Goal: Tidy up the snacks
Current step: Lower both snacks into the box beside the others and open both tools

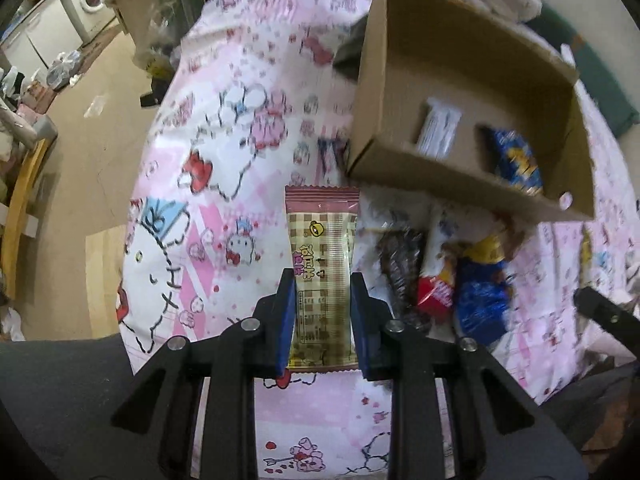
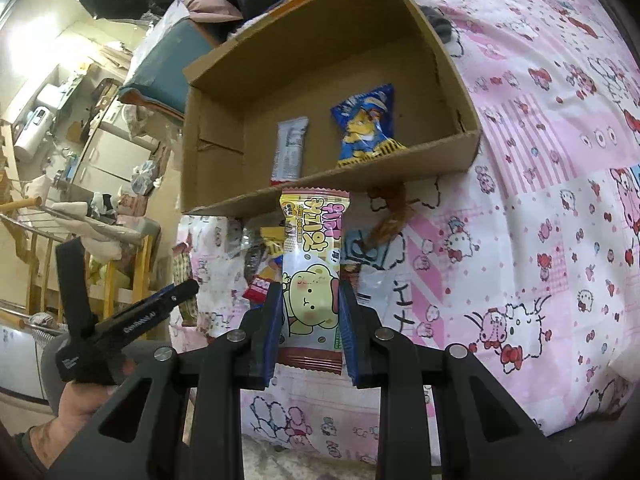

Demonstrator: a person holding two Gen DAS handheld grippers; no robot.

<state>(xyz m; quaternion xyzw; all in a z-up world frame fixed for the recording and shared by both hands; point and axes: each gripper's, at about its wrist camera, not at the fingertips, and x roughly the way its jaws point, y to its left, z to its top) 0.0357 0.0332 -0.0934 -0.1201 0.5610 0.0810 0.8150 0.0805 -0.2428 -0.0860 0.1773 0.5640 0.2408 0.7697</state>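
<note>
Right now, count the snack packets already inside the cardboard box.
2: a silver-white bar lies left on the floor of the cardboard box, a blue bag right; the near wall may hide more.

Bed cover (image 1: 224,184): pink and white, cartoon cats, red bows.
Box (image 1: 448,52): plain brown.
In box: blue bag (image 2: 366,128) with yellow picture; silver-white bar (image 2: 290,148).
Left snack pack (image 1: 322,276): brown and cream checks, pink letters.
Right snack pack (image 2: 312,280): cream bear, pink and yellow letters, brown end.
Gripper pads (image 1: 286,316): dark blue. Gripper frames: black.
</note>
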